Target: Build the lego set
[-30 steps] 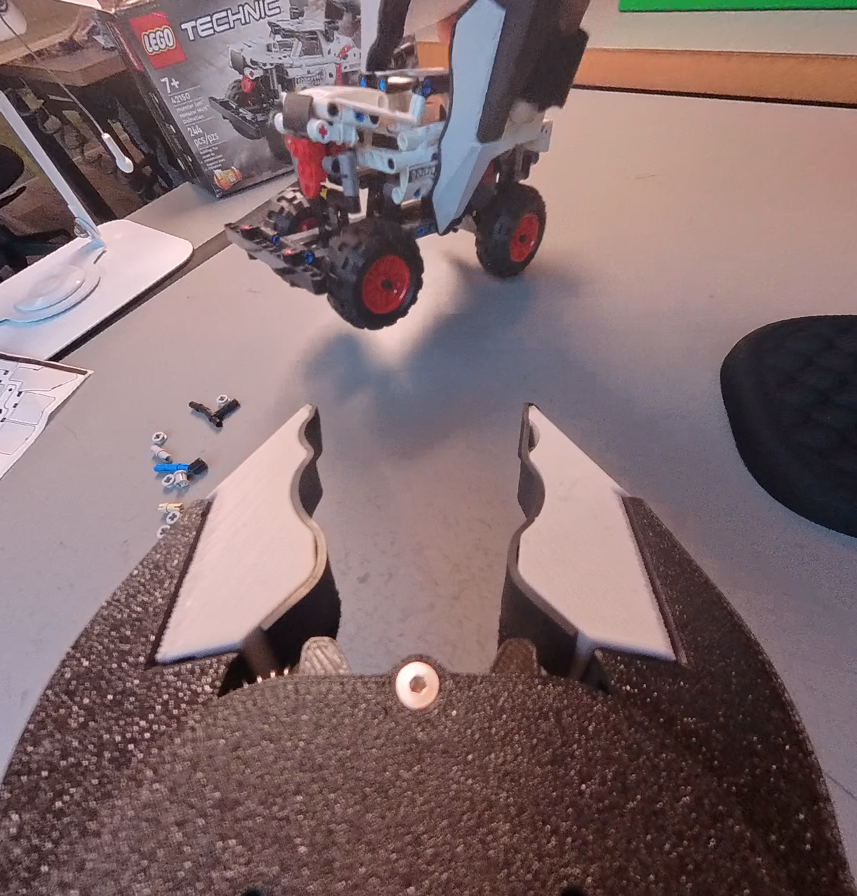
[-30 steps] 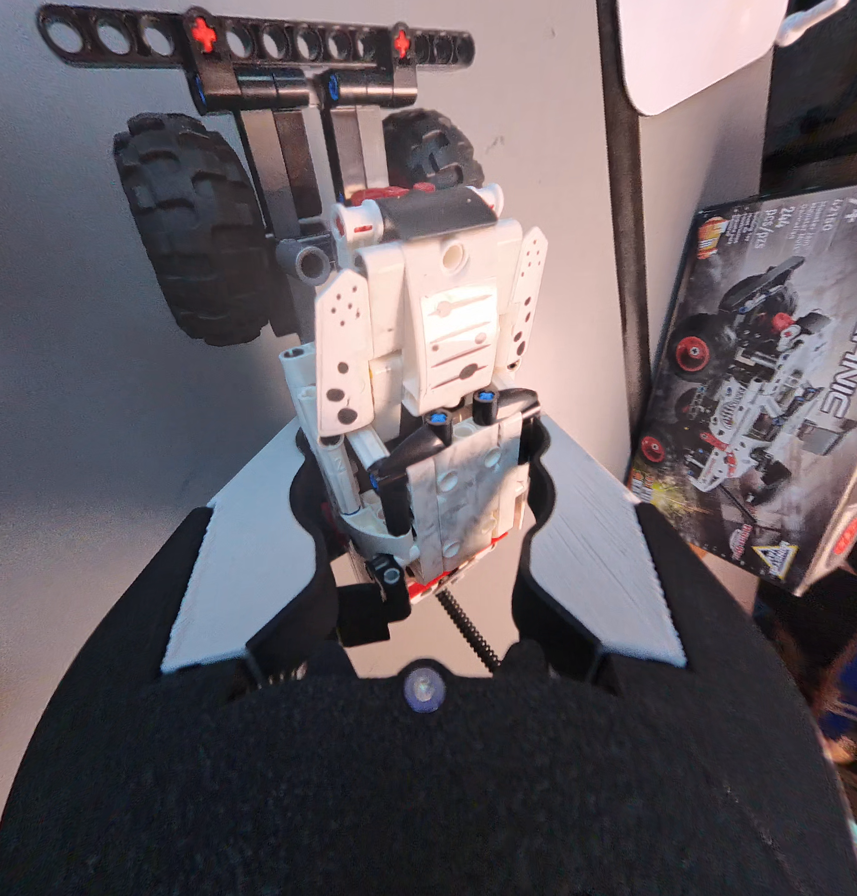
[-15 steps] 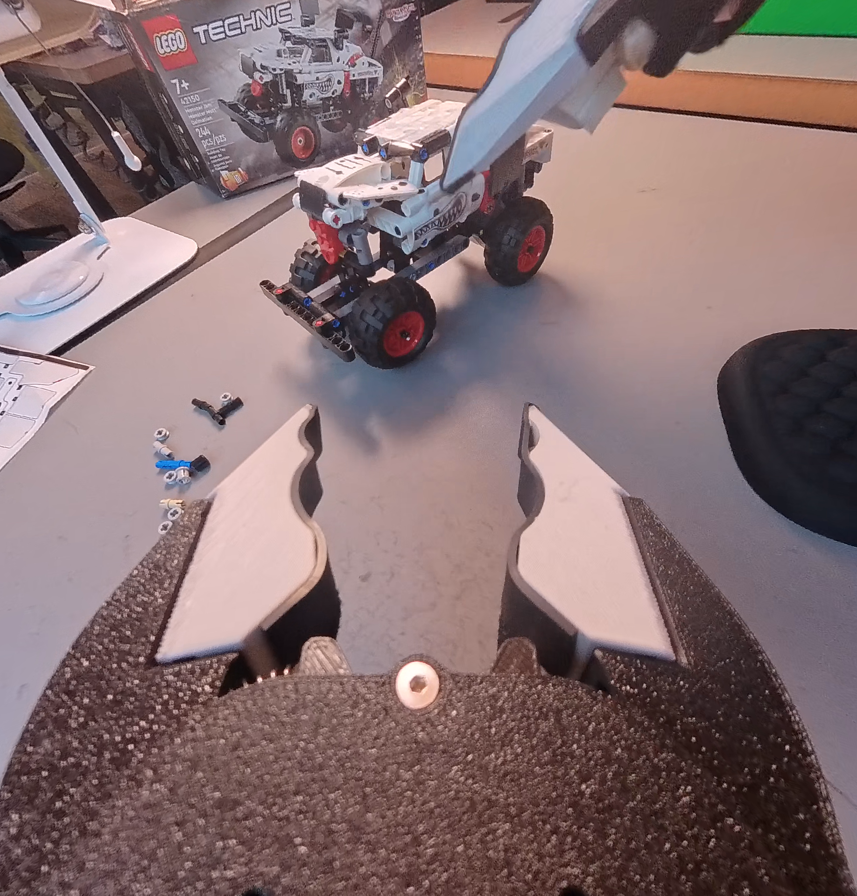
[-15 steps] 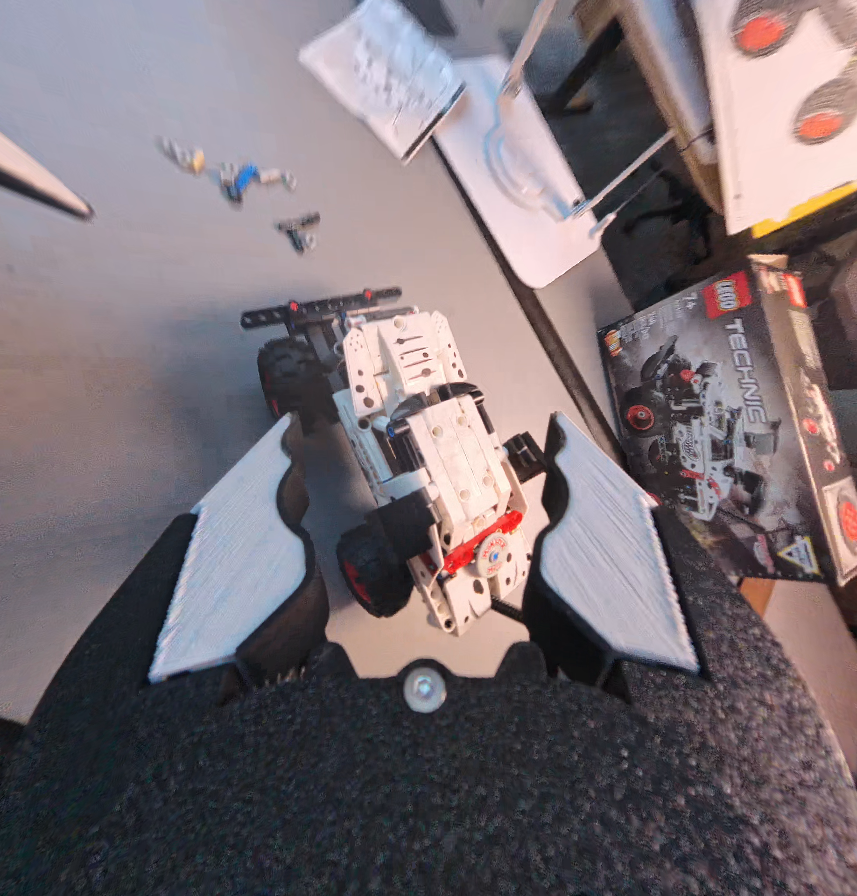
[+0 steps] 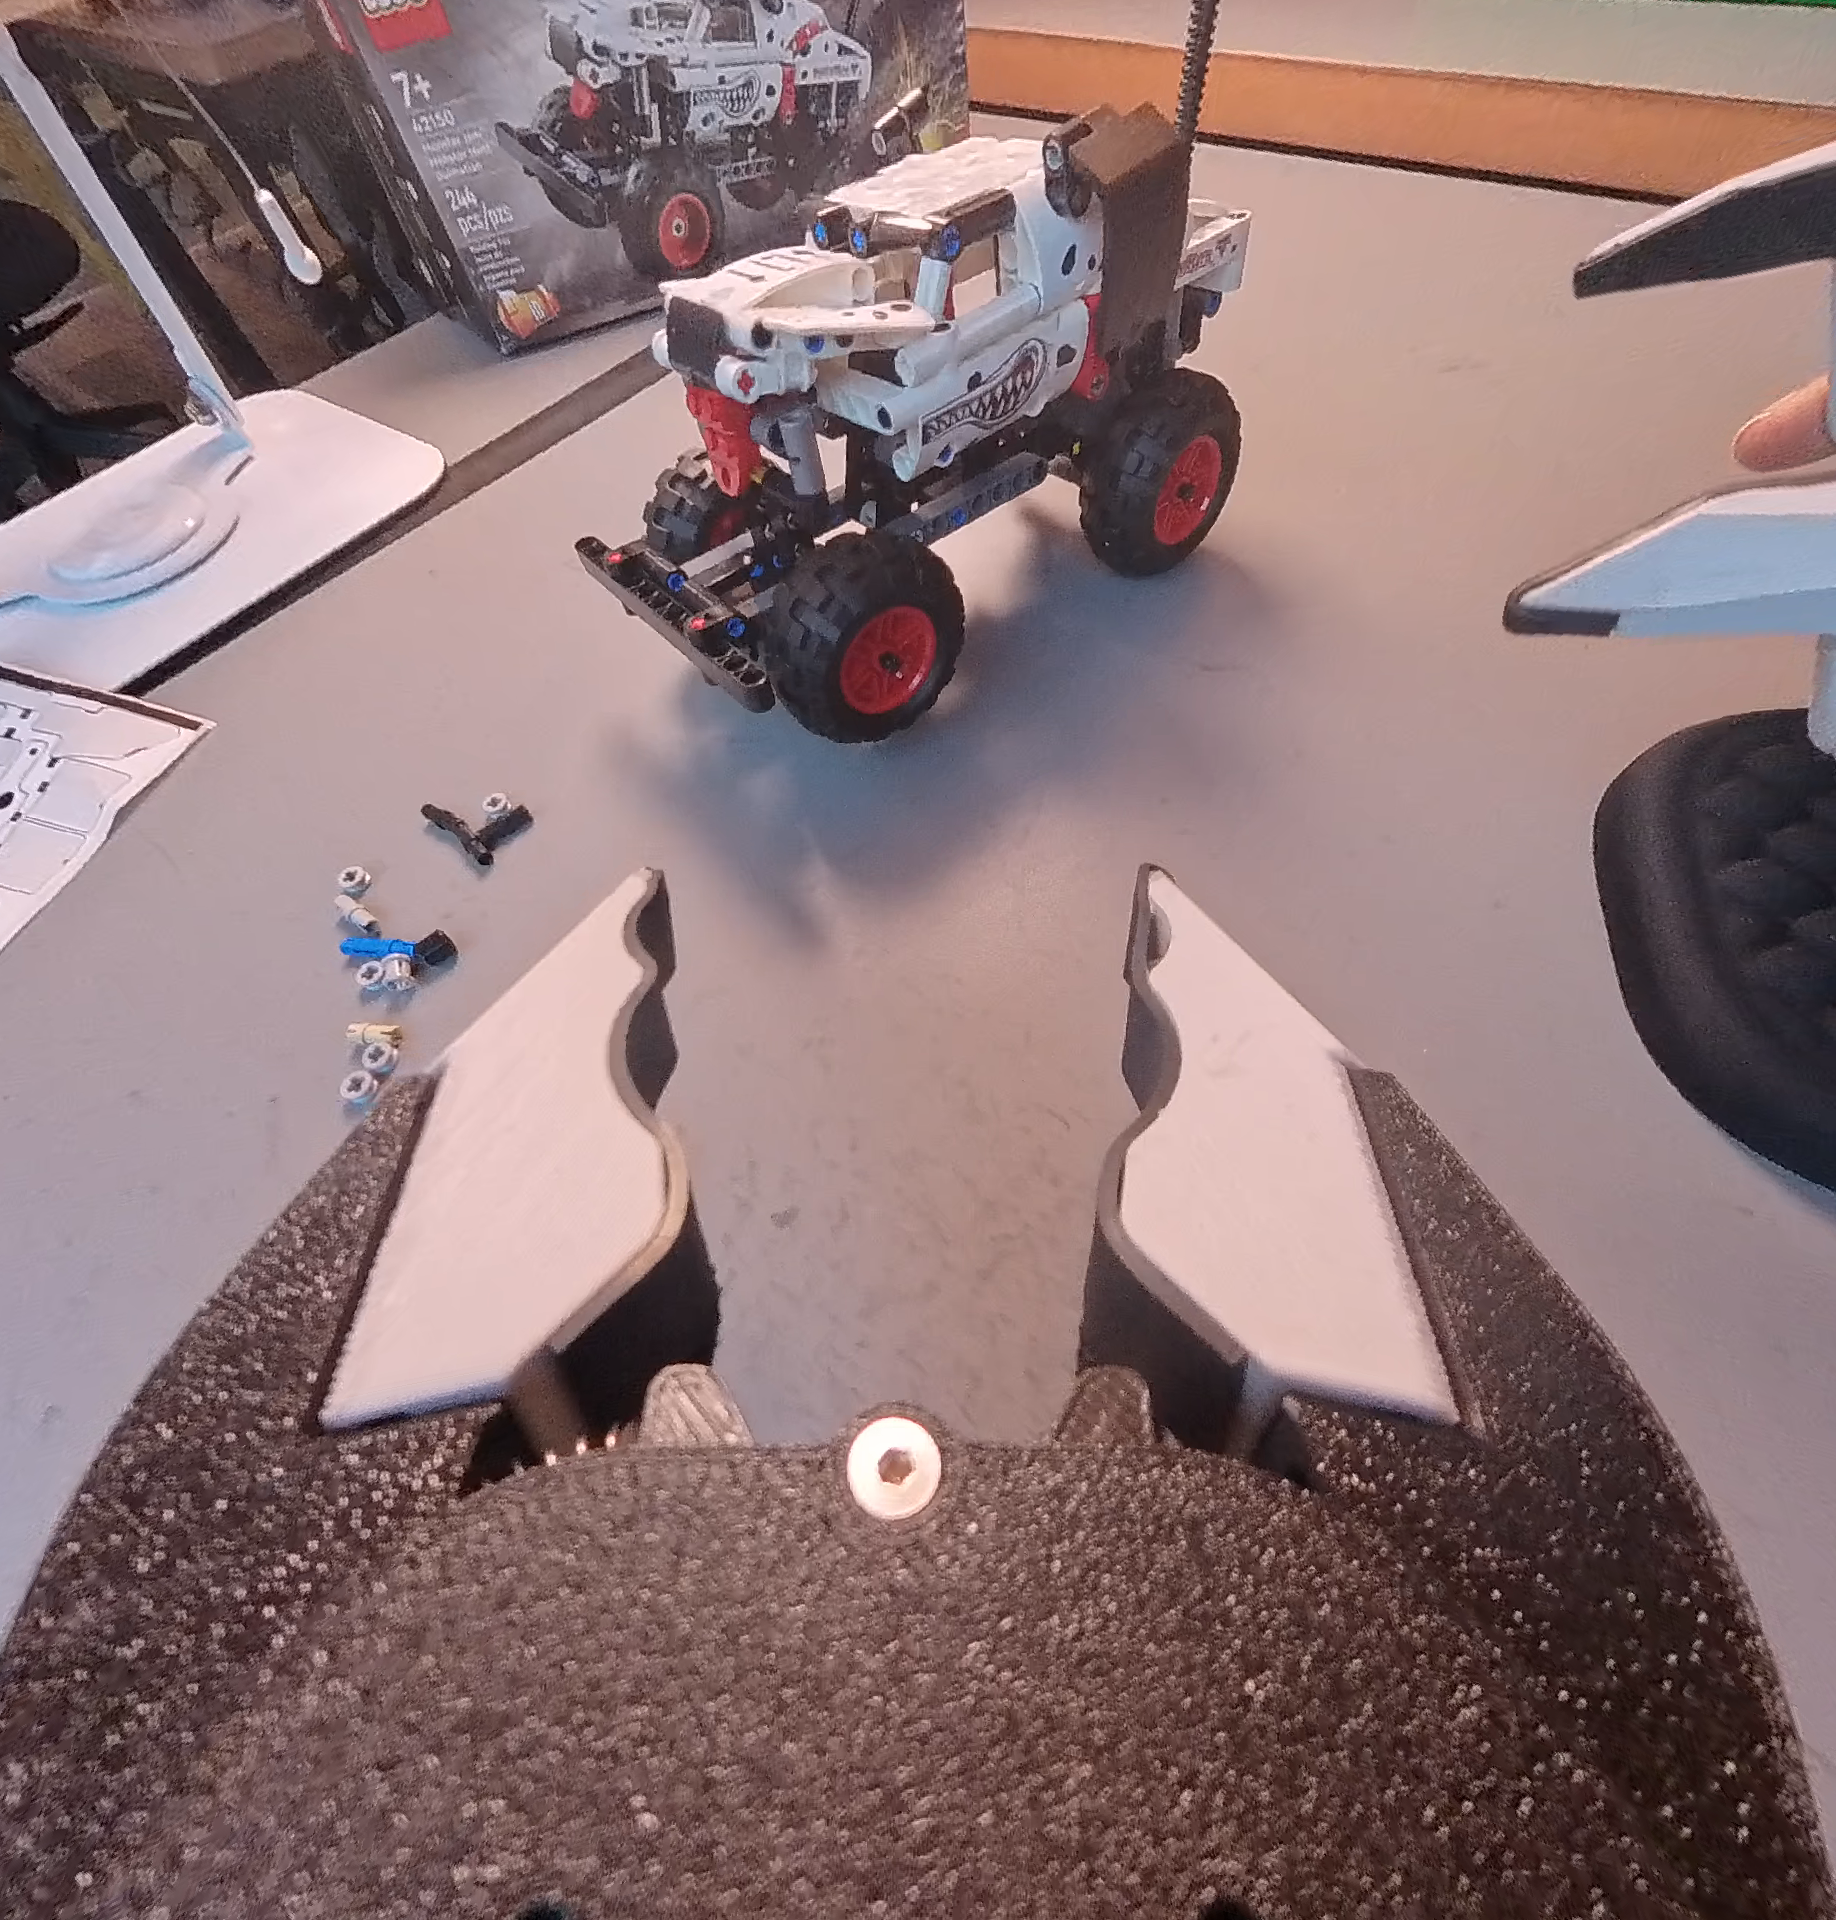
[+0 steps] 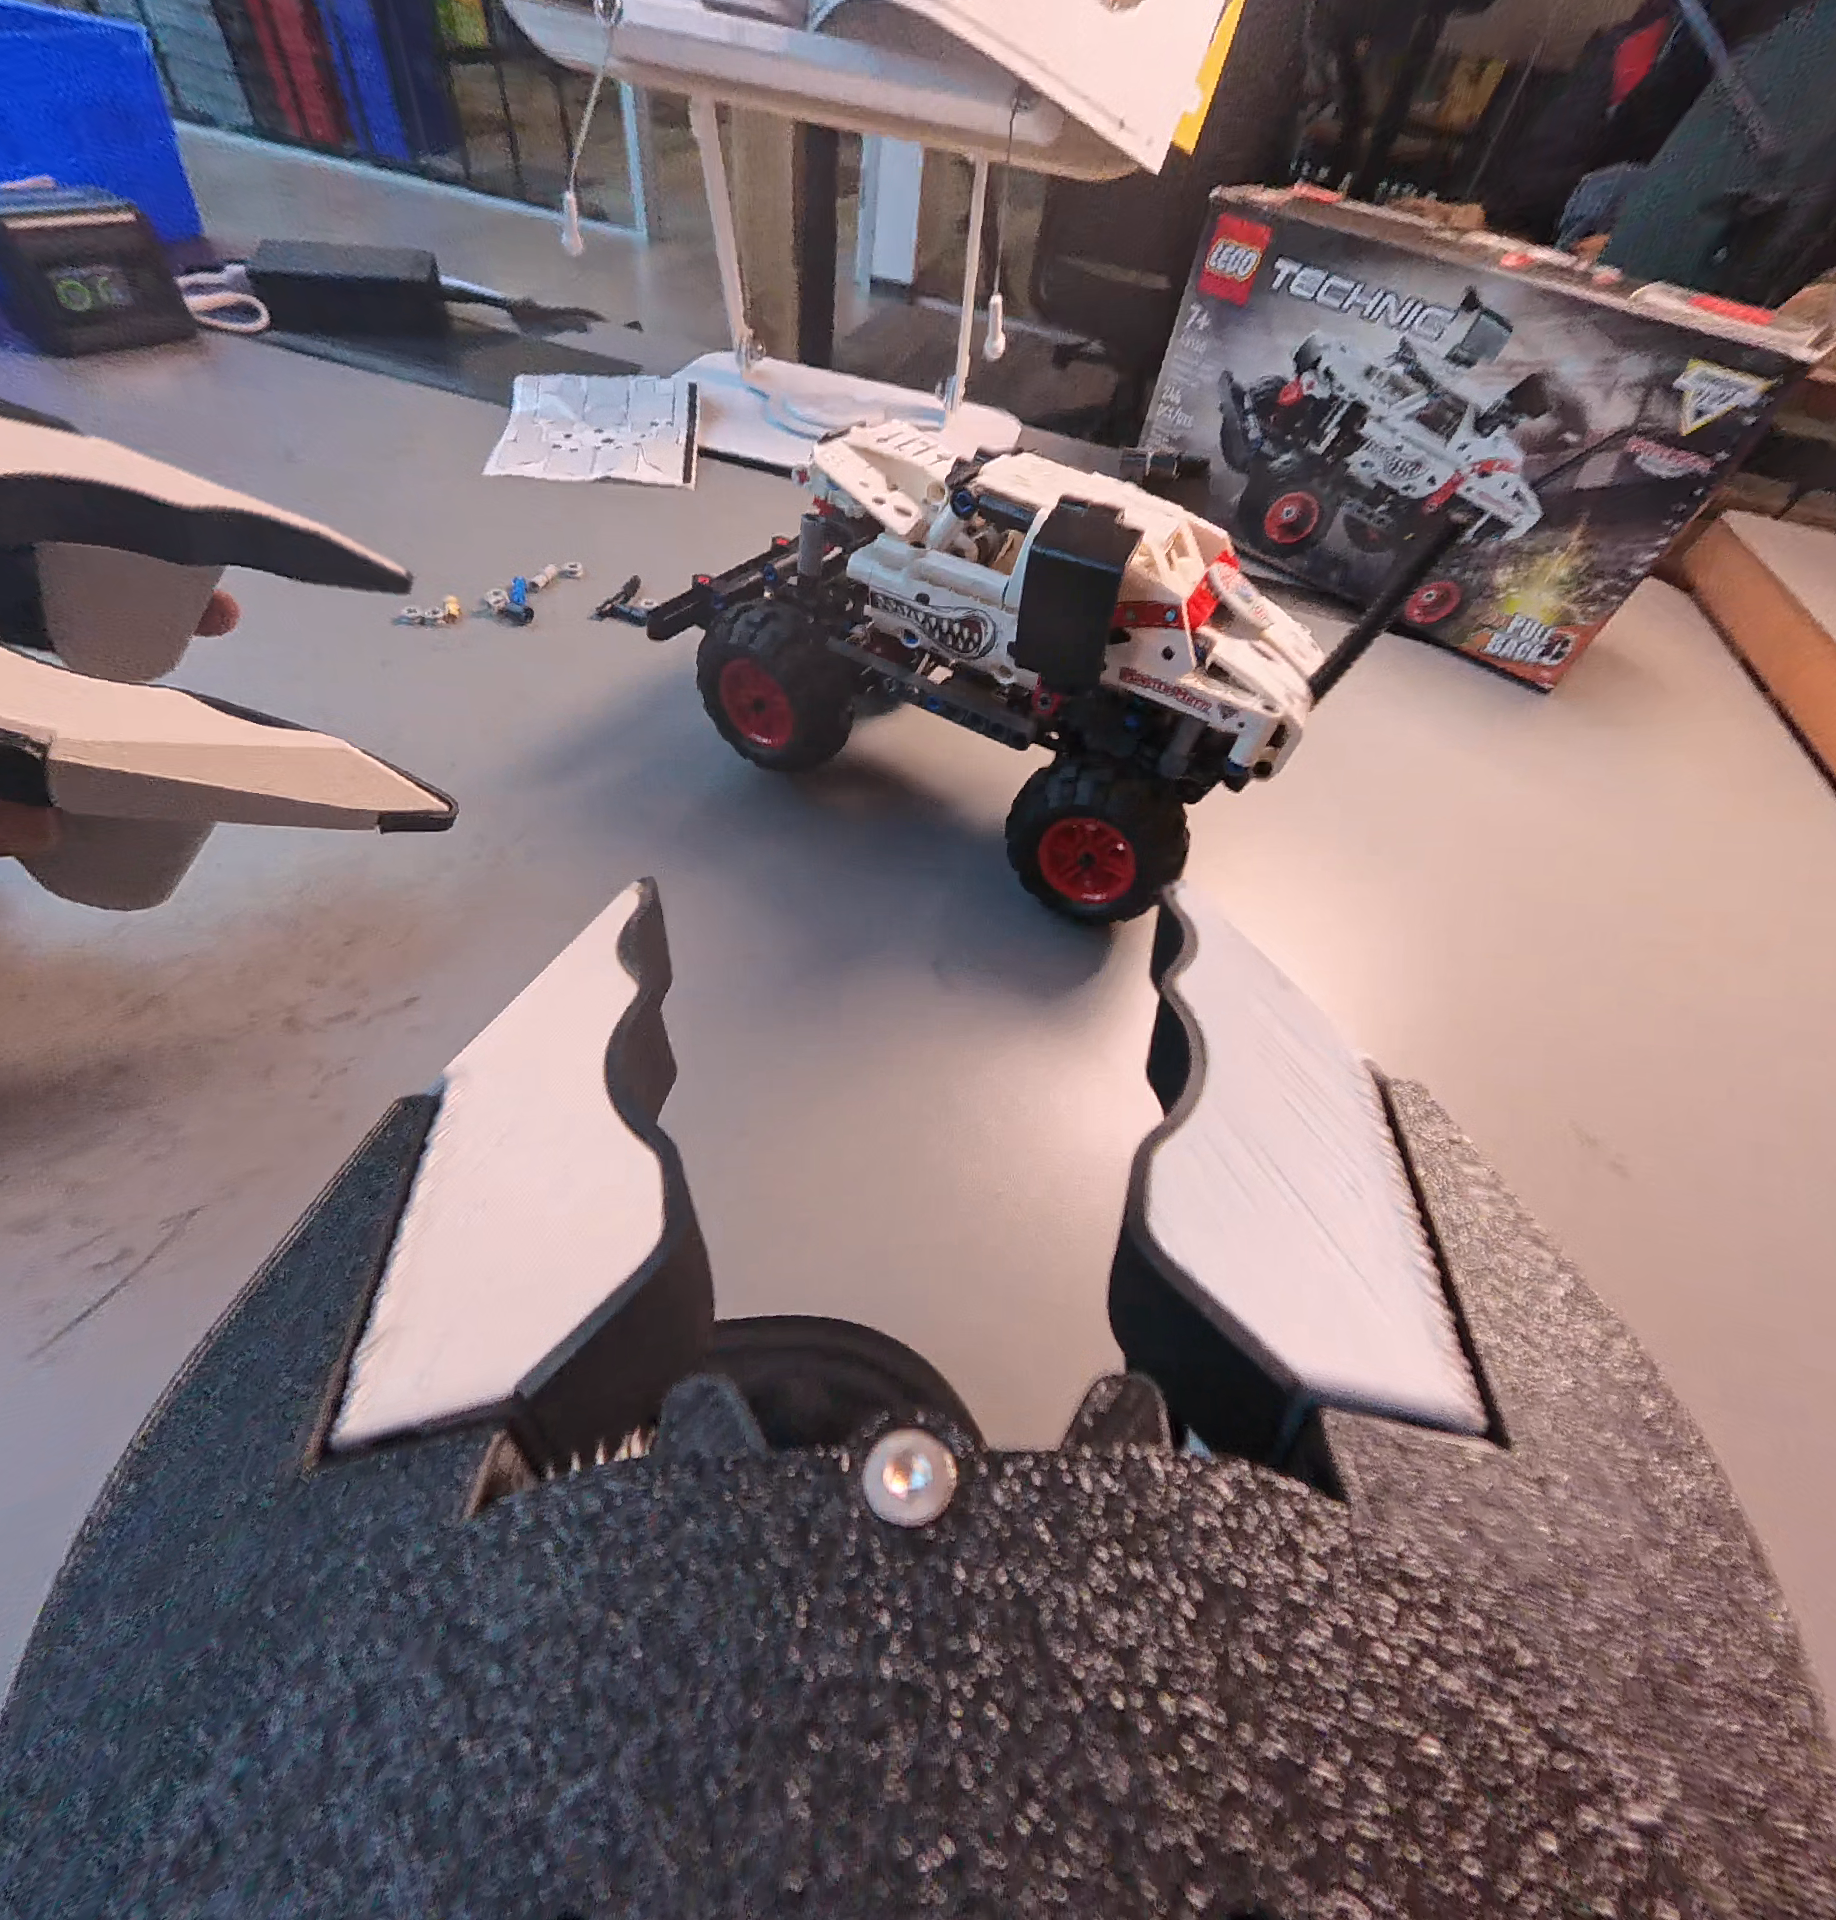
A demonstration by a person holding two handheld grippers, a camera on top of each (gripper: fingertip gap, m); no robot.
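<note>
Grey matte desk [image 5: 1413, 582], lightly scuffed, warm lamp glow from one side; cluttered shelves and dark gear behind.

Left tongs [image 5: 898, 904]: spread wide, empty, low over bare desk. White flat-faced fingers with wavy black inner edges, set in a speckled black printed body. Right tongs [image 6: 909, 920]: likewise wide and empty, same build, pointing at the truck from its rear quarter.

Lego truck [image 5: 924, 416]: stands on all four wheels mid-desk, apart from both tongs. Hard glossy white shell with black spots and a toothy side print, black beam bumper out front, knobbly rubber tyres on red hubs, thin black antenna at the rear. Looks complete, or close to it.

Loose parts [image 5: 394, 945]: small pins and bushes in grey, blue, black and tan, scattered just left of the left tongs. Sticker sheet [image 5: 31, 790] at the desk's left edge. Lamp base [image 5: 301, 488], smooth white, beyond that. Set box [image 6: 1465, 416] upright behind the truck. Black quilted pad [image 5: 1745, 935] to the right.

Risks, as judged:
- Truck may roll if nudged; rubber tyres on a smooth top, nothing holding it.
- Antenna is slender, sticks out; a careless pass could snap it off.
- A wide jaw squeeze on the shell could pop panels.
- Tiny round pins would skid or flick away under broad flat fingers.
</note>
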